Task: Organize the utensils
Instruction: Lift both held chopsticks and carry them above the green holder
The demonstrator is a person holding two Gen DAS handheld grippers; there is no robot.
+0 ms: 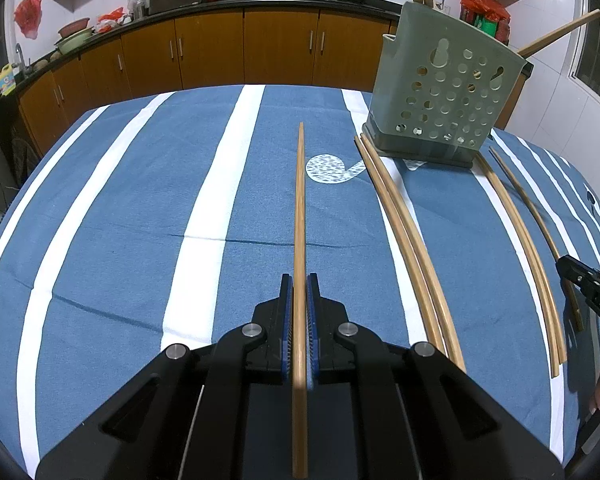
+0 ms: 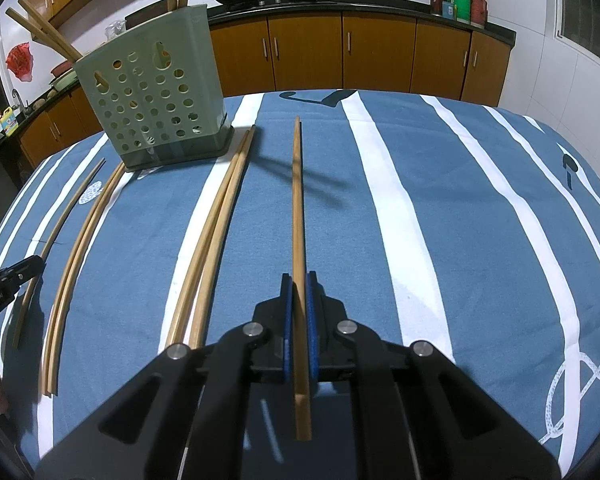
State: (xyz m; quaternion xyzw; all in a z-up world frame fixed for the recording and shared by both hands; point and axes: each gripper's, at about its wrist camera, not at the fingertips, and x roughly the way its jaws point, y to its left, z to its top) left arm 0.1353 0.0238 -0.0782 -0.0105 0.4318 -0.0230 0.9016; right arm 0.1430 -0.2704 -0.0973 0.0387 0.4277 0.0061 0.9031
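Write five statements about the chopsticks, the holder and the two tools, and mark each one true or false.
1. The left tool is shut on a chopstick. True.
2. The right tool is open and holds nothing. False: it is shut on a chopstick of its own.
3. The green holder lies tipped over on the cloth. False: it stands upright, on its dark base.
4. Chopsticks already stick out of the top of the holder. True: several chopsticks in the holder rise above its rim.
5. No chopsticks are left on the striped tablecloth. False: two loose pairs lie on it between the two tools.
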